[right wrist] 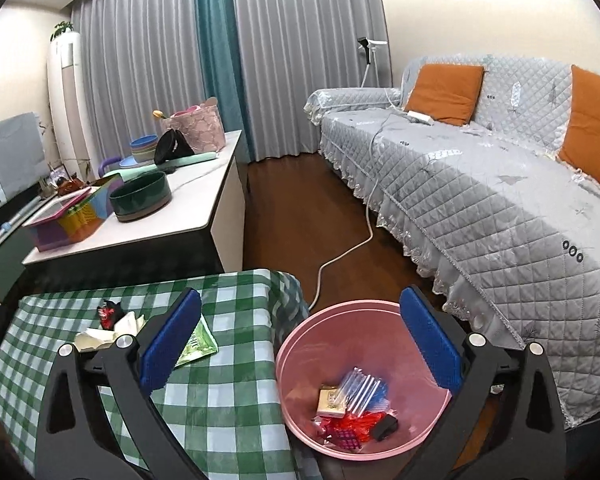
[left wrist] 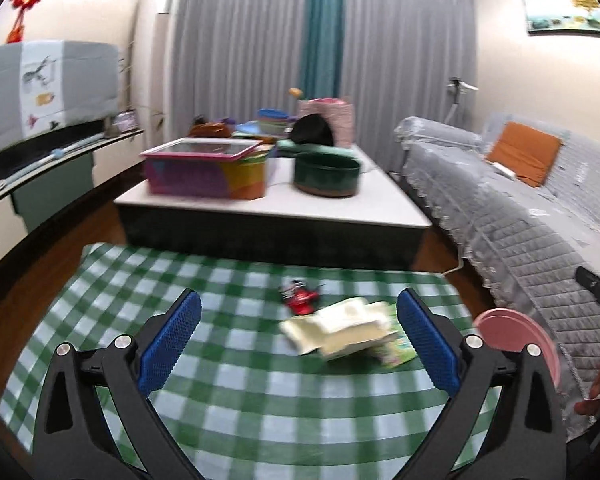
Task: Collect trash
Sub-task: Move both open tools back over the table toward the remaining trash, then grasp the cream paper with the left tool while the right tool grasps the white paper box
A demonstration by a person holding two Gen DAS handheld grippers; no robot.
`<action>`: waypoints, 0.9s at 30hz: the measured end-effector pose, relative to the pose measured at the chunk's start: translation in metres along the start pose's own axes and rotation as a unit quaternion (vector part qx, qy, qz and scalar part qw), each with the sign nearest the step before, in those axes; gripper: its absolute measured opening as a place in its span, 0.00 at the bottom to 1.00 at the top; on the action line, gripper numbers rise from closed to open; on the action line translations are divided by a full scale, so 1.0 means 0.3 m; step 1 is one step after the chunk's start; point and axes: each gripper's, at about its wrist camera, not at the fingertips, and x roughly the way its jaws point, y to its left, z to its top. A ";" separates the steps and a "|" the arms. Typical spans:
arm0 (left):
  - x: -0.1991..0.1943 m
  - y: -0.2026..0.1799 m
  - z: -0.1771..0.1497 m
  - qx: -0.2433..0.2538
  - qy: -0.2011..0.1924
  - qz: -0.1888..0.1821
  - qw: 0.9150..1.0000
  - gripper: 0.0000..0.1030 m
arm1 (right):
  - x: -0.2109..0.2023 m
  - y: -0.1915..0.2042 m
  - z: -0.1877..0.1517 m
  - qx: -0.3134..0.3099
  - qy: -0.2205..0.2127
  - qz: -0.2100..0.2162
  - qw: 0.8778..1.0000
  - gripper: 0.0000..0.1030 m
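Observation:
A green-checked table (left wrist: 235, 420) holds trash: a red and black wrapper (left wrist: 300, 298), crumpled cream paper (left wrist: 340, 330) and a green packet (left wrist: 396, 350). My left gripper (left wrist: 300, 340) is open and empty, hovering above the table just short of the paper. In the right wrist view the same wrapper (right wrist: 109, 314), paper (right wrist: 107, 334) and green packet (right wrist: 195, 344) lie on the table (right wrist: 219, 400). My right gripper (right wrist: 300, 344) is open and empty above the pink bin (right wrist: 300, 360), which holds several pieces of trash (right wrist: 352, 408).
The pink bin's rim (left wrist: 516, 336) stands off the table's right edge. A low white table (left wrist: 340, 204) with a colourful box (left wrist: 207, 168) and a green bowl (left wrist: 328, 174) lies beyond. A grey covered sofa (right wrist: 480, 200) runs along the right. A white cable (right wrist: 352, 248) crosses the wood floor.

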 end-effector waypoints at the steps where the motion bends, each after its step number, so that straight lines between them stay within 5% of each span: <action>1: 0.007 0.014 -0.010 -0.001 0.004 0.005 1.000 0.91 | 0.012 0.013 -0.005 -0.005 0.008 0.011 1.000 0.93; 7: 0.064 0.068 -0.072 -0.015 0.034 -0.006 0.999 0.76 | 0.073 0.068 -0.043 -0.022 0.054 0.035 0.998 0.89; 15: 0.167 0.076 -0.108 -0.035 0.068 -0.056 0.995 0.43 | 0.128 0.132 -0.073 -0.037 0.087 0.060 0.994 0.49; 19: 0.211 0.068 -0.120 -0.050 0.081 -0.072 0.993 0.42 | 0.164 0.146 -0.090 -0.041 0.101 0.069 0.992 0.36; 27: 0.369 0.121 -0.132 -0.109 0.121 -0.069 0.984 0.42 | 0.206 0.138 -0.096 -0.020 0.116 0.092 0.989 0.35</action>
